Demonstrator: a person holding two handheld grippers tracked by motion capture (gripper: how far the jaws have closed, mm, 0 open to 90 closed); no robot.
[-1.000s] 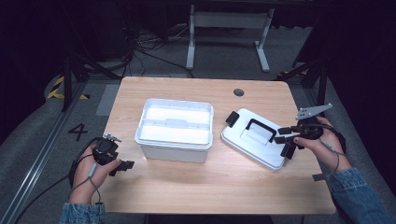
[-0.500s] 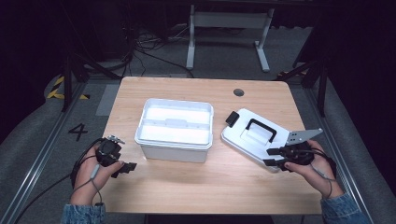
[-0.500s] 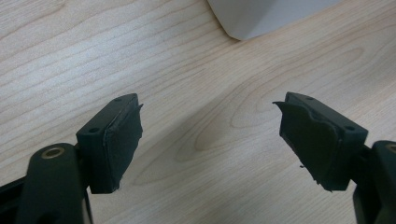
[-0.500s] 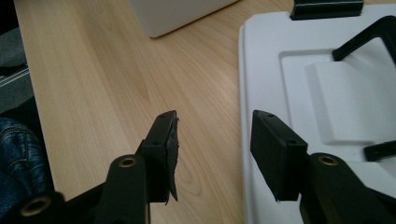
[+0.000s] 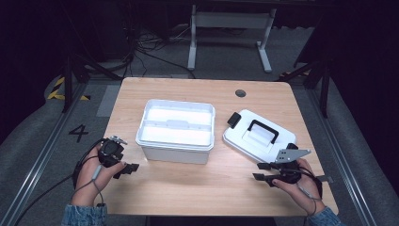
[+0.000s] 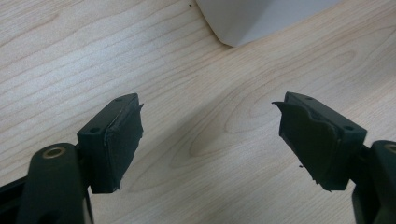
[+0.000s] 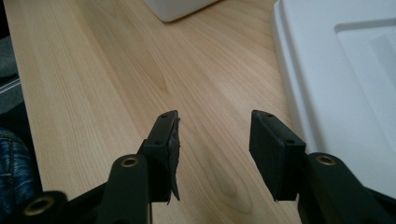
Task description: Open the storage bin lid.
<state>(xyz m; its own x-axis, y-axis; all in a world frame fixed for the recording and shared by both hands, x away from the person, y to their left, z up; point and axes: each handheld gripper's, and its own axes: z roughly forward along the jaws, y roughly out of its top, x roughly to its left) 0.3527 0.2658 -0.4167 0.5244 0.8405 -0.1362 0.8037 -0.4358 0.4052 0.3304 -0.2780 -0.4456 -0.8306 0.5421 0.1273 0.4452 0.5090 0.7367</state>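
While the white lid [image 5: 256, 137] lay handle-up near the table's right edge, tilted and just apart from the open white box [image 5: 175, 130] at mid-table, neither tool held anything. The right gripper [image 5: 264, 171] sat near the front right corner, just short of the lid's near rim, jaws apart and empty. The left gripper [image 5: 128, 168] rested near the front left corner, off the box's near corner, jaws wide, empty. Risk, as judged: grabbing the smooth rim rather than the black handle [image 5: 261, 130] could let the lid slip or skid toward the table [image 5: 188, 193] edge.
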